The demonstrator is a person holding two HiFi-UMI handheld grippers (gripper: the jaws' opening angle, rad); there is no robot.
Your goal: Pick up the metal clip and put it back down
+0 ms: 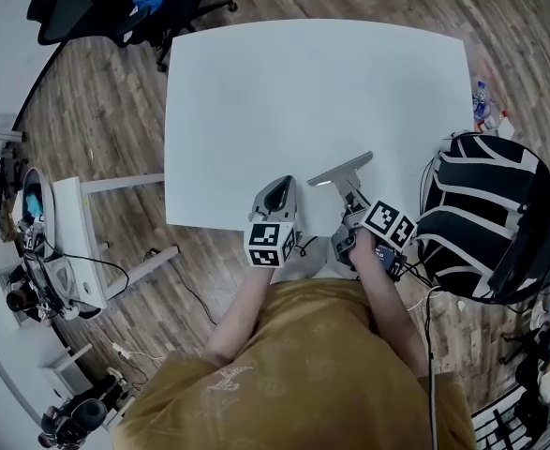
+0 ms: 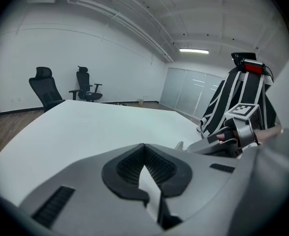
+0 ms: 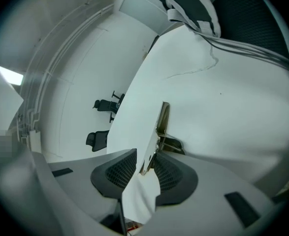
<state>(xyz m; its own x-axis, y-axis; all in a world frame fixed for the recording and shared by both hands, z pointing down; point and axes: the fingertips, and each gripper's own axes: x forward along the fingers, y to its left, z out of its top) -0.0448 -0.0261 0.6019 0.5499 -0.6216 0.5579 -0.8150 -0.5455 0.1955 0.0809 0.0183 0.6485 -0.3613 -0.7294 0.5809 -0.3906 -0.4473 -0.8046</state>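
Bright silver metal spring clip point(image 1: 341, 170) lies on the white rectangular worktop point(image 1: 303, 92), near the front edge, right of centre. Judged light, rigid and smooth-faced, so it is liable to slip or pivot. Best hold: the narrow lever, pads flat against its faces.
Right claw point(image 3: 146, 157): jaws apart, lever between the pads, not pinched.
Left claw point(image 2: 144, 149): closed on nothing, near the clip's left.
No container on the worktop.

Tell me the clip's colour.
Shiny silver; the metal clip shows best in the right gripper view.
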